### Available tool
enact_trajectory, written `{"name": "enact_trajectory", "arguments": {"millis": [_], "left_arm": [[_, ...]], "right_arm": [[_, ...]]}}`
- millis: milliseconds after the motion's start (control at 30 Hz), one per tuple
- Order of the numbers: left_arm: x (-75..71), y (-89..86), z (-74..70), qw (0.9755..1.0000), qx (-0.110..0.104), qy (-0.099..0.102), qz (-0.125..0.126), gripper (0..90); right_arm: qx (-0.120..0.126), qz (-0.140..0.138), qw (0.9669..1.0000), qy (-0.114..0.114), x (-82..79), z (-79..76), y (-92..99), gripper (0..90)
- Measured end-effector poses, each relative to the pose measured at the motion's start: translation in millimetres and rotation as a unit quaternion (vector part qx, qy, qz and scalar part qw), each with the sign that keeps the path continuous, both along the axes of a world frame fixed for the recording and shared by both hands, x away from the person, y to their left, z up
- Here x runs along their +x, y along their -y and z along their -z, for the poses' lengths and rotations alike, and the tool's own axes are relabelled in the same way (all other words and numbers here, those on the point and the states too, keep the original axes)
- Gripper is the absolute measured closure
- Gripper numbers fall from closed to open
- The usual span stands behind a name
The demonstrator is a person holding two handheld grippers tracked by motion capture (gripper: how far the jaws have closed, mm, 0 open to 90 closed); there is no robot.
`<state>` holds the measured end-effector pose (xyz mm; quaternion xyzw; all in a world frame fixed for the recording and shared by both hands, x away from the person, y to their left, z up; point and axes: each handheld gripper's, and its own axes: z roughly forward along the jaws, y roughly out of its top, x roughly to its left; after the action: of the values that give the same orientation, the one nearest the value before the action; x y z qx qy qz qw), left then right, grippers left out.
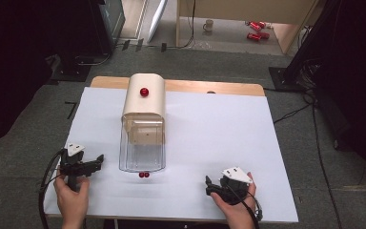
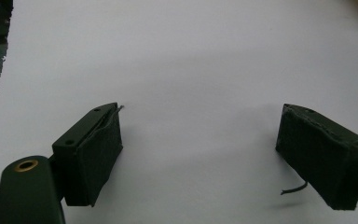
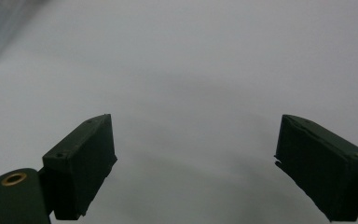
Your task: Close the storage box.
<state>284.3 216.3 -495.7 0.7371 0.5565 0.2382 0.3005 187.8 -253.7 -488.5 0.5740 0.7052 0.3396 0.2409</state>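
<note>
The two red balls [image 1: 144, 175] lie side by side on the white table cover [image 1: 209, 138], just at the near edge of the clear box [image 1: 142, 150] and between the two grippers, nearer the left one. The left gripper [image 1: 96, 161] rests low at the near left of the cover, its jaws standing wide apart with nothing between them; its own view shows bare white cover between the black pads [image 2: 95, 161]. The right gripper [image 1: 209, 187] sits at the near right, well apart from the balls, jaws likewise spread wide and holding nothing, with plain cover ahead of its pads [image 3: 86, 165].

The clear box lies on the cover with a beige cover piece [image 1: 144, 98] over its far half. A third red ball [image 1: 144, 91] sits on top of that beige piece. Inside the clear part a beige inner panel shows; whether anything else lies in there is hard to make out through the glare. Both forearms are cut off by the bottom edge. The right gripper view is hazy.
</note>
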Motion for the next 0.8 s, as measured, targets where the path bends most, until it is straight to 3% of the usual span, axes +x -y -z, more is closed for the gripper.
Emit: {"name": "enact_trajectory", "arguments": {"millis": [200, 300, 800], "left_arm": [[0.0, 0.1, 0.0, 1.0, 0.001, 0.0, 0.0, 14.2], [0.0, 0.2, 0.0, 1.0, 0.0, 0.0, 0.0, 14.2], [0.0, 0.4, 0.1, 1.0, 0.0, 0.0, -0.001, 14.2]], "right_arm": [[0.015, -0.028, 0.9995, 0.0, -3.6, -3.0, -31.2, 13.9], [0.018, -0.055, 0.9983, 0.004, -6.4, -4.6, -50.0, 17.5], [0.044, -0.113, 0.9924, 0.023, -16.1, -12.8, -98.1, 28.0]]}}
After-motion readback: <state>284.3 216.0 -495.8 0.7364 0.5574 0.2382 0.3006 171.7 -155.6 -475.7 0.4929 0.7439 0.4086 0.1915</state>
